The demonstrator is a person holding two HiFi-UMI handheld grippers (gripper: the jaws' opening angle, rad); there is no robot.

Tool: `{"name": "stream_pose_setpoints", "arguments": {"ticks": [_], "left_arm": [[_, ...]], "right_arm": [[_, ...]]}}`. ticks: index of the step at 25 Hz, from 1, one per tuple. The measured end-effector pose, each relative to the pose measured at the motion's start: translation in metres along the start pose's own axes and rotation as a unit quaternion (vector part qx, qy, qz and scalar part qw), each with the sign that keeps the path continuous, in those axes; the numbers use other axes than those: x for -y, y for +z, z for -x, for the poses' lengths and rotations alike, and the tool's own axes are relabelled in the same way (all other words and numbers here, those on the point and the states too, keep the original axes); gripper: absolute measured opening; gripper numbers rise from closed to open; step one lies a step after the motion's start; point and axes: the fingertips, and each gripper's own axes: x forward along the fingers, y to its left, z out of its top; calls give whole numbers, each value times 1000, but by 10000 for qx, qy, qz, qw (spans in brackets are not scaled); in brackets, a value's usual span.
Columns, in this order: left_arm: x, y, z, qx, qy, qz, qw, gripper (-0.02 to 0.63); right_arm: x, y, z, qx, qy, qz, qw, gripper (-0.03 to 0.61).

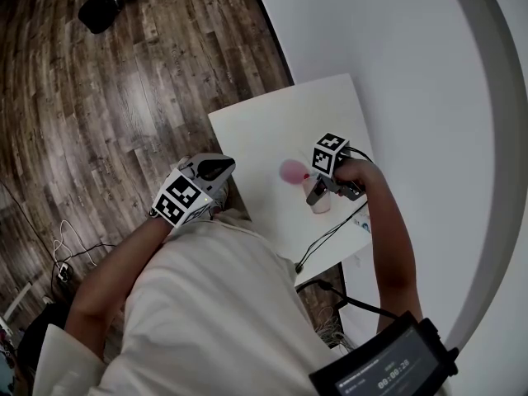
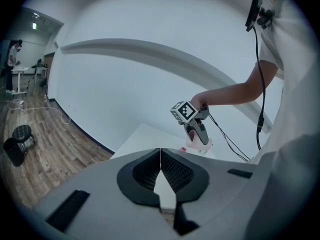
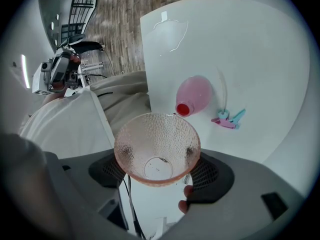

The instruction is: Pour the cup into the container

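A clear pinkish dimpled cup (image 3: 157, 146) sits between the jaws of my right gripper (image 3: 159, 170), which is shut on it. The cup's mouth faces the camera and I see no liquid inside. Just beyond it on the white table (image 3: 250, 49) stands the pink container (image 3: 196, 93), with a red round spot (image 3: 183, 109) at its near edge. In the head view the right gripper (image 1: 320, 190) holds the cup (image 1: 320, 204) beside the container (image 1: 291, 171). My left gripper (image 1: 216, 172) hangs off the table's left edge, with its jaws (image 2: 160, 159) shut on nothing.
Small teal and pink clips (image 3: 228, 118) lie to the right of the container. Cables (image 1: 330, 233) hang over the table's near edge. A curved white wall (image 1: 429, 97) runs behind the table. Wood floor (image 1: 124, 97) lies to the left, with a black stool (image 1: 107, 2) far off.
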Motion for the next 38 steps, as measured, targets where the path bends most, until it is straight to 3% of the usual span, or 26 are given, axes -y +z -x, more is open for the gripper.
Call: {"name": "stream_pose_setpoints", "arguments": {"ticks": [13, 23, 27, 31, 38], "left_arm": [[-4, 0, 4, 13, 53, 19, 10000, 11], [-9, -2, 10, -30, 13, -36, 10000, 11], [-15, -4, 15, -46, -55, -79, 9999, 11], [-21, 1, 14, -28, -205, -188, 9996, 11], [-23, 19, 11, -38, -628, -487, 9968, 11]], "right_arm": [[7, 0, -3, -470, -111, 56, 9988, 373], [16, 11, -3, -656, 87, -134, 9977, 373], [11, 17, -5, -259, 195, -303, 9990, 373], [6, 22, -4, 522, 319, -545, 9966, 373], [-7, 22, -4, 1840, 388, -1049, 9765, 373]]}}
